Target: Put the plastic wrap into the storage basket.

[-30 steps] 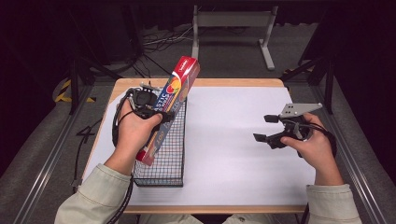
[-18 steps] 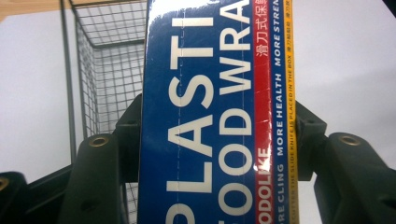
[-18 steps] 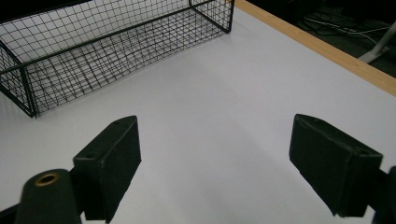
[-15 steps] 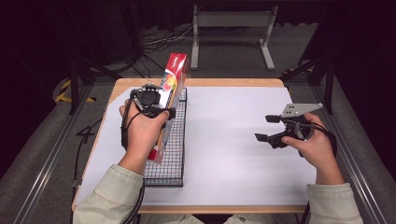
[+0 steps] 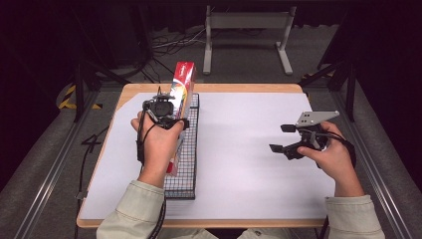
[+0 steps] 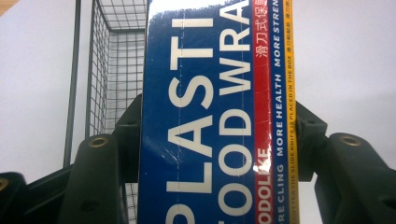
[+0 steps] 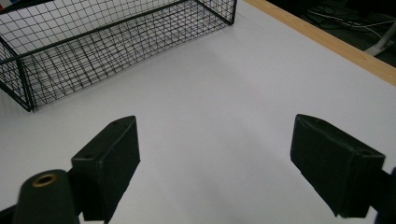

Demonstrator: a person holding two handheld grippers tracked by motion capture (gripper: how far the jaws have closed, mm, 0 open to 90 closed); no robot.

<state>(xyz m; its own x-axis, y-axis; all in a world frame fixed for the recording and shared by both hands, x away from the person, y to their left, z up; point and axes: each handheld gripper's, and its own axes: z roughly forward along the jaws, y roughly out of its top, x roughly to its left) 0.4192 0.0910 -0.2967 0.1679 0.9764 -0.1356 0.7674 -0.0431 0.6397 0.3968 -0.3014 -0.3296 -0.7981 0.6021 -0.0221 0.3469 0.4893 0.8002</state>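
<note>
Gripping long blue-and-red cardboard plastic-wrap box (image 6: 210, 116): left gripper (image 5: 166, 117), apparently over black wire-mesh basket (image 5: 191, 144); right gripper (image 7: 215, 158) wide, unladen.

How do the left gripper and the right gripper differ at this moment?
The left gripper is shut on the plastic wrap box over the wire basket; the right gripper is open with nothing between its jaws. The left works at the table's left side, the right hovers at its right. Both have black jaws.
</note>
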